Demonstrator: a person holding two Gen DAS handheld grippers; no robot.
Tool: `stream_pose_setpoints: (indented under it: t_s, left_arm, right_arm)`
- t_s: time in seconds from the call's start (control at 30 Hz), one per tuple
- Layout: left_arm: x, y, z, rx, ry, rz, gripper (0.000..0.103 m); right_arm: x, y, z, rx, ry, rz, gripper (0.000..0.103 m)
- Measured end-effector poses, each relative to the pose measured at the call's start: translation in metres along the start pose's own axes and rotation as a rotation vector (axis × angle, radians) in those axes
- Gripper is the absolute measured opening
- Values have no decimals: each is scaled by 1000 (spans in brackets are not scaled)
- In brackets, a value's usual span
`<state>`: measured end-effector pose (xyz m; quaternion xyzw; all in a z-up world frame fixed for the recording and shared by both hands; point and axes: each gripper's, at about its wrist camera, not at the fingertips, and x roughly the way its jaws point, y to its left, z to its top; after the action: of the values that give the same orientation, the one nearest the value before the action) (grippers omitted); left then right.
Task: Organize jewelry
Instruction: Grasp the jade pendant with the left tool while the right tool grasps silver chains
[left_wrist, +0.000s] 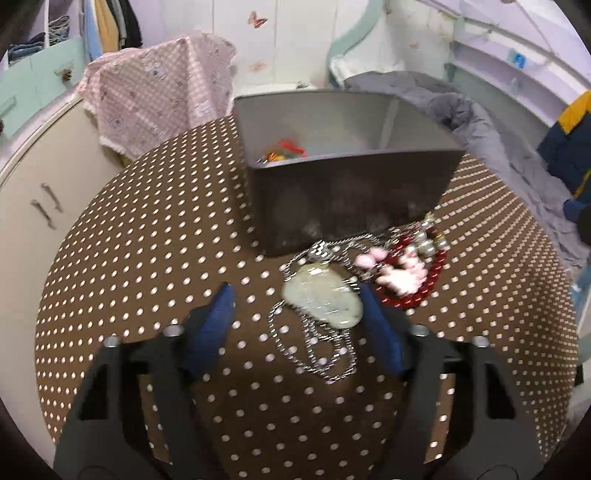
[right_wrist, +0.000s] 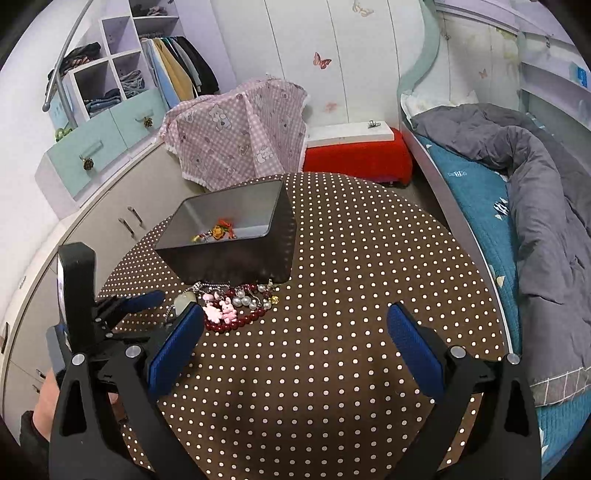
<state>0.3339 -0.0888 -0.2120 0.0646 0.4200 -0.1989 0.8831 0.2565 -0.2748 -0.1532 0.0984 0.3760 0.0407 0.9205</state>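
while its blue-padded jaws stand wide apart, the left gripper (left_wrist: 297, 291) straddles the pale jade pendant on a silver chain (left_wrist: 323, 301) on the brown dotted worktop (left_wrist: 147, 258), gripping nothing; right gripper (right_wrist: 295, 325) released, empty. the chain's far end is blurred beside the dark grey bin (left_wrist: 347, 195).

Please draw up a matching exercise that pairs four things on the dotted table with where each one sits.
Things:
1. pale jade pendant
2. red bead bracelet
3. orange charm
4. pink bunny charm

Places:
A. inside the grey box
B. between the open left tongs
C. lying on the red beads
D. right of the pendant, in front of the box

Pairs: 1-B, 2-D, 3-A, 4-C
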Motion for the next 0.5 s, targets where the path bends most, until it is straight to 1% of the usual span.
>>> stream_pose_setpoints:
  t_s: [0.03, 0.1, 0.3, 0.37, 0.5]
  left_arm:
    - [-1, 0, 0, 2, -3, -13, 44]
    - [-2, 3, 0, -8, 0, -26, 41]
    - [-9, 15, -3, -43, -12, -76, 40]
    - [-9, 15, -4, -53, -20, -76, 40]
    - [-19, 28, -11, -65, -36, -61, 40]
  right_arm:
    - [1, 0, 0, 0, 3, 2, 95]
    - [4, 0, -1, 0, 12, 3, 95]
    - [10, 7, -2, -15, 26, 18, 95]
    - [11, 9, -4, -20, 30, 23, 95]
    - [18, 21, -3, -46, 39, 57, 95]
